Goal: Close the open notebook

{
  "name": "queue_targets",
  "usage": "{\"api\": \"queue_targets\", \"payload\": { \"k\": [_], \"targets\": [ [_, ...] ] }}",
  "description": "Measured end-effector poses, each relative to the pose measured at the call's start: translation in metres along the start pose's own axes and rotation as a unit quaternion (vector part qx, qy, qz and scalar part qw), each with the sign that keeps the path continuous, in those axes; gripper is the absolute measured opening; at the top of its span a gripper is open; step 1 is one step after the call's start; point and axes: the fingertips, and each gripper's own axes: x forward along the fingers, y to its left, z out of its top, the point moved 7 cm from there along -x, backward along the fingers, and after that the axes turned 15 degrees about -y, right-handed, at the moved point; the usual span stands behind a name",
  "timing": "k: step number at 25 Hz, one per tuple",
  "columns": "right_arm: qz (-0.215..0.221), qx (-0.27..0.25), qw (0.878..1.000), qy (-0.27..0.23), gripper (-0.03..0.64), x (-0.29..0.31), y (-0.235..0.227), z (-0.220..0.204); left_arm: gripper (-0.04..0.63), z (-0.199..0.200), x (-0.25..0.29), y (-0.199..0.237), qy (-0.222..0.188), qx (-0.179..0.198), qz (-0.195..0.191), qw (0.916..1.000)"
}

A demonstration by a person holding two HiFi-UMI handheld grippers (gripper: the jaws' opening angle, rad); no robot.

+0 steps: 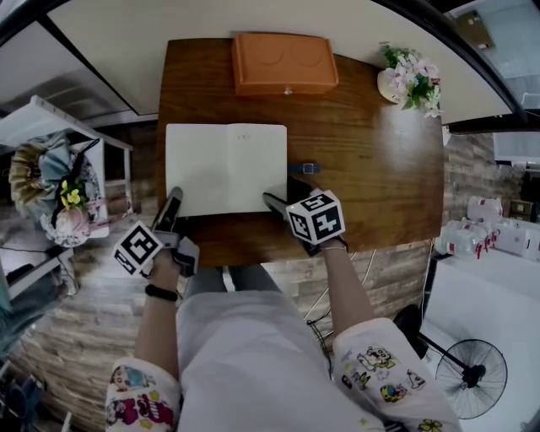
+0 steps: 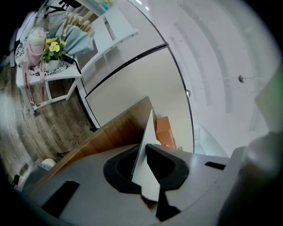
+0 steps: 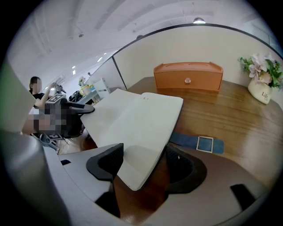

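Left gripper (image 2: 145, 164) fingers clamped on the notebook (image 1: 226, 169) at its 7 o'clock corner; sheet shows edge-on there. Notebook lies open, blank white pages, mid wooden table (image 1: 380, 177). Orange box (image 1: 284, 63) at 12 o'clock, lid shut, contents hidden. Right gripper (image 3: 143, 164) fingers apart, straddling the 5 o'clock corner. Blue strap (image 3: 196, 143) partly hidden under the notebook.

Saw a dark brown wooden table (image 1: 380, 169) set against a cream partition wall (image 1: 152, 21), on a grey wood-plank floor (image 1: 76, 337). Noted a white side table (image 1: 34, 118) at left and a black pedestal fan (image 1: 474, 377) at lower right.
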Motion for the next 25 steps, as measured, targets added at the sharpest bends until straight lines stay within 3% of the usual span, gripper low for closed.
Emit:
{"api": "queue_targets", "payload": {
  "k": [11,19,25],
  "targets": [
    [0.021,-0.001,0.999,-0.024,0.304,-0.003,-0.002,-0.003,0.021,-0.002,-0.008,-0.033,0.007,0.030,-0.026,0.9992],
    [0.025,0.019,0.999,-0.036,0.304,-0.013,-0.008,-0.003,0.023,-0.005,-0.012,-0.050,0.007,0.060,-0.037,0.9975],
    [0.018,0.059,0.995,-0.073,0.304,-0.031,-0.013,-0.001,0.023,-0.014,-0.012,-0.068,0.001,0.092,-0.054,0.9943]
  ]
}}
